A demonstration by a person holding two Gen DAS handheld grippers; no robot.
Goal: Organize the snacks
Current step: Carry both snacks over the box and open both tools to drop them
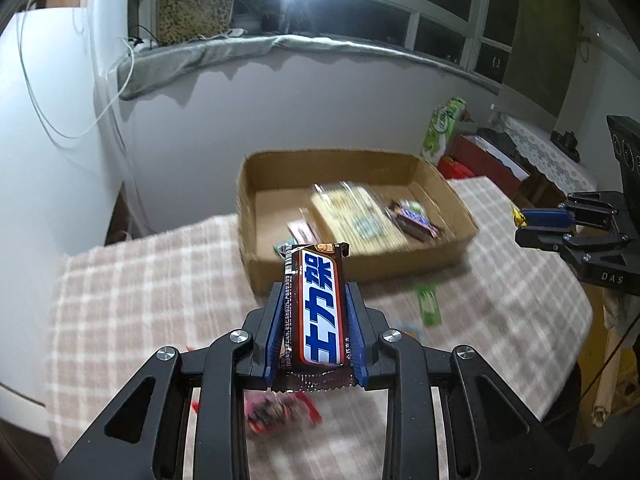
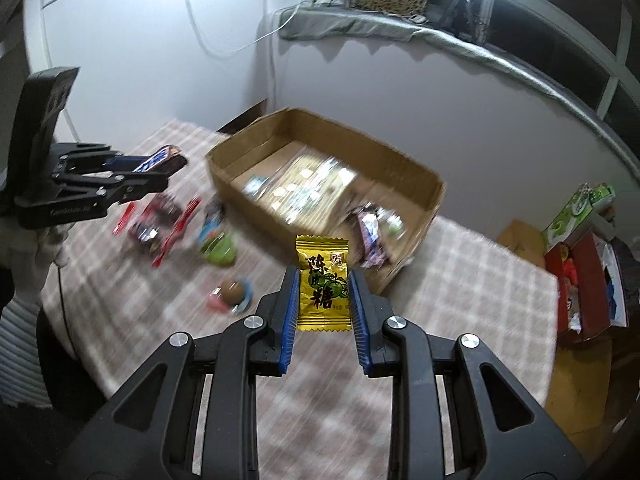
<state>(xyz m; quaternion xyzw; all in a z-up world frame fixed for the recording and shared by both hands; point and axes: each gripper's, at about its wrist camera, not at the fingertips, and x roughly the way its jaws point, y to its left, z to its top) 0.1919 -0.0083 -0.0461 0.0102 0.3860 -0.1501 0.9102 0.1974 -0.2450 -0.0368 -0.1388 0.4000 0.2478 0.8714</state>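
Observation:
My left gripper (image 1: 316,292) is shut on a brown chocolate bar (image 1: 318,308) with a blue and white label, held above the checked tablecloth. The same bar (image 2: 158,160) and left gripper (image 2: 160,166) show at the left of the right wrist view. My right gripper (image 2: 324,280) is shut on a yellow candy packet (image 2: 323,288) with black characters. In the left wrist view the right gripper (image 1: 524,224) is at the right edge, a bit of yellow at its tip. Ahead of both stands an open cardboard box (image 1: 248,216) (image 2: 424,184) holding several snack packets.
Loose snacks lie on the tablecloth: a red wrapper (image 1: 276,412), a green packet (image 1: 428,304), red-wrapped sweets (image 2: 160,224), a green one (image 2: 218,250) and a pink and blue one (image 2: 232,296). Red and green boxes (image 2: 580,264) sit beyond the table's right edge. A wall stands behind the box.

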